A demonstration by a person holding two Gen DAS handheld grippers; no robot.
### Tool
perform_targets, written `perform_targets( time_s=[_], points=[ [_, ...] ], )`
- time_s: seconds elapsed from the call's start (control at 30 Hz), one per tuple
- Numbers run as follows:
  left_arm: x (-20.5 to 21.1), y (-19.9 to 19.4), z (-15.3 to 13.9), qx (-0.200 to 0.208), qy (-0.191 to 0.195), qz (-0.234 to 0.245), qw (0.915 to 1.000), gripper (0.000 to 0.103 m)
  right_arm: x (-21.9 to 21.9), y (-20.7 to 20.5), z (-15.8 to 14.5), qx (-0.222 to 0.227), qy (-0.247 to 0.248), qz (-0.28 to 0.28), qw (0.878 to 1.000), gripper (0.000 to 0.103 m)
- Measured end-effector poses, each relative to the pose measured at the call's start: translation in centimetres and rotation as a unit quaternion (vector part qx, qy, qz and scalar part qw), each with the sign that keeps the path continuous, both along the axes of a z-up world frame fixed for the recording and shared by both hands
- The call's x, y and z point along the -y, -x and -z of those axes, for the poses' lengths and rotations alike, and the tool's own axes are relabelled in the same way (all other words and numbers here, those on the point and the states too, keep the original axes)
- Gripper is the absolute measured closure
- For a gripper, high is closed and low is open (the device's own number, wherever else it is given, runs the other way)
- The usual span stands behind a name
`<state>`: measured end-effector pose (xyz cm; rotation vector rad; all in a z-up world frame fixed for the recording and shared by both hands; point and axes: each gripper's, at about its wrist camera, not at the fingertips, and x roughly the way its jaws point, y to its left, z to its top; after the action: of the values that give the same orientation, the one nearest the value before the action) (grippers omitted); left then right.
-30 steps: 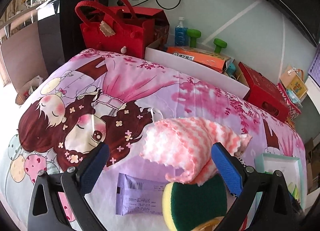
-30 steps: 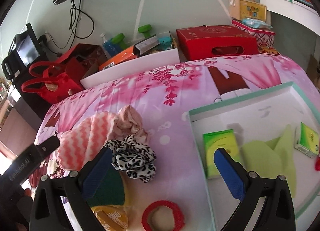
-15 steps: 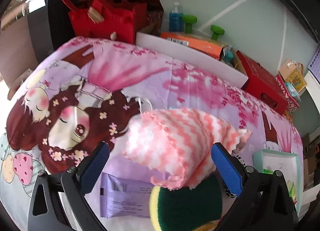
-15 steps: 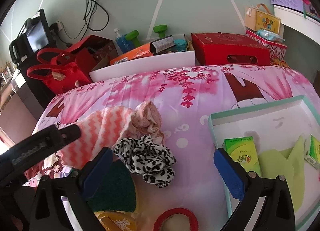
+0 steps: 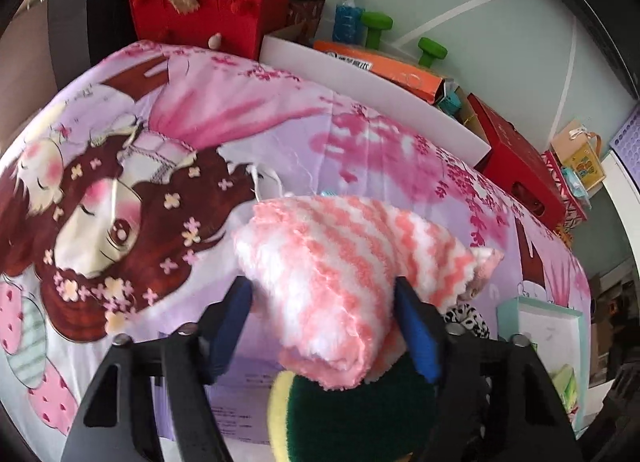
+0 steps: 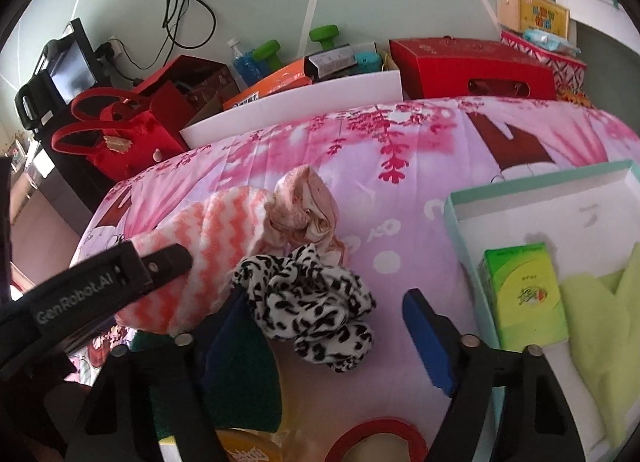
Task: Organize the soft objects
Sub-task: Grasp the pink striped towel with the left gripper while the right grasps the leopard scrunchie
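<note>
Pink-and-white zigzag fleece cloth point(image 5: 344, 274): rolled, lying mid-frame in the left wrist view on the printed pink bedspread point(image 5: 248, 129); lower end rests over a green-and-yellow sponge point(image 5: 352, 414).

Left gripper point(image 5: 324, 318): jaws have just been closing, now at a middling width with the cloth between them. The right blue pad touches the cloth's side; whether the left pad presses it cannot be told. In the right wrist view this gripper's black finger point(image 6: 120, 274) lies against the cloth point(image 6: 216, 246) at centre left.

Leopard-print scrunchie point(image 6: 312, 302): lower centre of the right wrist view, just right of the cloth, between the fingers of the right gripper point(image 6: 324, 326).

Right gripper: jaws have just been closing, now at a middling width; the left pad is at the scrunchie's edge, the right pad stands clear of it with bedspread between. No grip shown.

Peach scrunchie point(image 6: 304, 213): touching the cloth's upper right end, above the leopard one.

Red ring point(image 6: 380, 434): bottom edge, centre.

Mint-rimmed white tray point(image 6: 532, 197): right side; holds a green carton point(image 6: 524, 294) and a yellow-green cloth point(image 6: 600, 326).

Purple packet point(image 5: 240, 394): lower left centre of the left view, under the gripper.

Background, upper frame: red felt bag point(image 5: 200, 5), white box point(image 6: 296, 105) of oddments, green dumbbells point(image 6: 296, 41), red carton point(image 6: 472, 65).
</note>
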<state>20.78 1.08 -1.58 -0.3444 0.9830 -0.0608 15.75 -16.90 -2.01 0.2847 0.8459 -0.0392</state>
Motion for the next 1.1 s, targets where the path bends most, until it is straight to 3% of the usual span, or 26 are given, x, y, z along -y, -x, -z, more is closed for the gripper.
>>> perform_targets(
  time_s=[0.1, 0.3, 0.67, 1.1],
  points=[
    [0.2, 0.1, 0.1, 0.0, 0.0, 0.002, 1.0, 0.053, 0.2, 0.1, 0.2, -0.002, -0.009, 0.001, 1.0, 0.034],
    [0.2, 0.3, 0.6, -0.006, 0.012, 0.005, 0.9999, 0.072, 0.4, 0.0, 0.5, -0.005, -0.024, 0.0, 1.0, 0.049],
    [0.0, 0.5, 0.4, 0.007, 0.021, -0.001, 0.9997, 0.084, 0.8, 0.2, 0.5, -0.007, -0.029, 0.004, 1.0, 0.068],
    [-0.8, 1.2, -1.2, 0.047, 0.035, -0.011, 0.9982, 0.089, 1.1, 0.7, -0.5, 0.011, -0.021, 0.011, 1.0, 0.075]
  ],
)
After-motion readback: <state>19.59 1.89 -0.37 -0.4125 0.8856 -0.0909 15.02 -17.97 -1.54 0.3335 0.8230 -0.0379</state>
